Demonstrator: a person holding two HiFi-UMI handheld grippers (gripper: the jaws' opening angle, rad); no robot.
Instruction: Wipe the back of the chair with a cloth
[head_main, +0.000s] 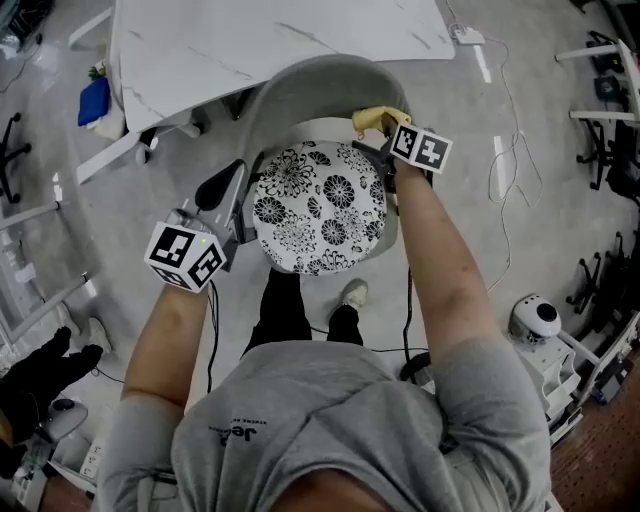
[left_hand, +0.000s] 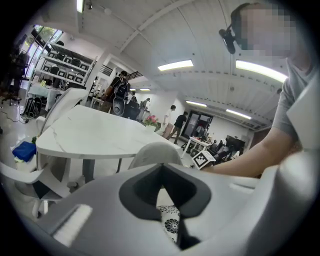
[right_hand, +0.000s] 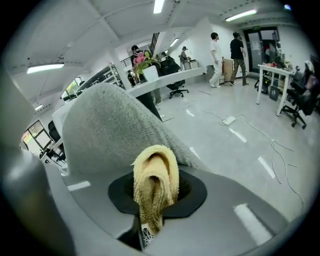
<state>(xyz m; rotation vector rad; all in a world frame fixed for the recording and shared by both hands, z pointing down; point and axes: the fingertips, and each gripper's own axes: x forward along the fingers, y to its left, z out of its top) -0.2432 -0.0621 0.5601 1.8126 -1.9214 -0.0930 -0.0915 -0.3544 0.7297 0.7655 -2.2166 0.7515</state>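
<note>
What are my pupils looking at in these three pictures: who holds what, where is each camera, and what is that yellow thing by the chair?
No robot here: a person holds a hand-held gripper in each hand. One camera on the head looks down; one rides on each hand-held gripper. The right hand-held gripper is shut on a yellow cloth at the top of the grey chair back. The left hand-held gripper is shut and empty, beside the flowered cushion. A white table stands beyond.

Yellow cloth (right_hand: 155, 185) between jaws, seemingly against chair (right_hand: 107, 127)
</note>
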